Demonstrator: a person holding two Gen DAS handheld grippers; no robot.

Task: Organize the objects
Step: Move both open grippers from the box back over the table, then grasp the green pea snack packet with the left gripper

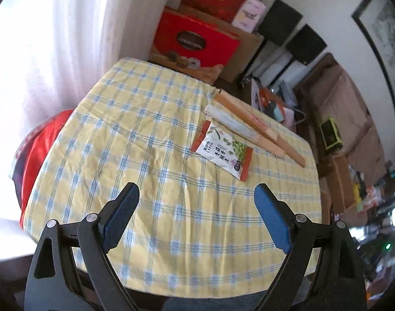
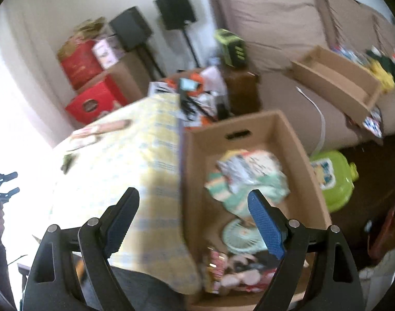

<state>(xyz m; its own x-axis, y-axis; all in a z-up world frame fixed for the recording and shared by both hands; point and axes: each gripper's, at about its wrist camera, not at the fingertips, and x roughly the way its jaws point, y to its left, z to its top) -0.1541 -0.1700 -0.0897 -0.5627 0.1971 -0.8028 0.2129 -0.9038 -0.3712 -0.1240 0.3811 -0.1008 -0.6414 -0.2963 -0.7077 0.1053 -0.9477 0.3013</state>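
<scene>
Yellow cloth with a blue check covers the counter (image 1: pixel 135 140) under my left gripper (image 1: pixel 196 215), whose jaws stand wide apart with nothing between them. On the far right part of the counter lies a snack packet (image 1: pixel 222 150), white with red ends and green beans printed on it, flat on the cloth. Just beyond it, a white paper-wrapped stick (image 1: pixel 231 121) and two long wooden strips (image 1: pixel 259 127) lie side by side along the counter's right edge, the nearest one touching or almost touching the packet's far corner; I cannot tell which. Past the far end of the counter a red gift box (image 1: pixel 195 41) sits on brown cartons.

My right gripper (image 2: pixel 193 216) is also spread wide and holds nothing. It hangs over the seam between the counter's edge and an open cardboard box (image 2: pixel 295 134) that stands right against it. Inside the box sits a blurred heap of packets (image 2: pixel 249 176), pale green, white and pink, with a round mint-coloured item (image 2: pixel 239 235) nearer to me. A lime-green plastic case (image 2: pixel 332 181) rests on the floor just beside the box, and a brown sofa (image 2: pixel 275 26) behind carries another cardboard tray (image 2: pixel 337 80).
</scene>
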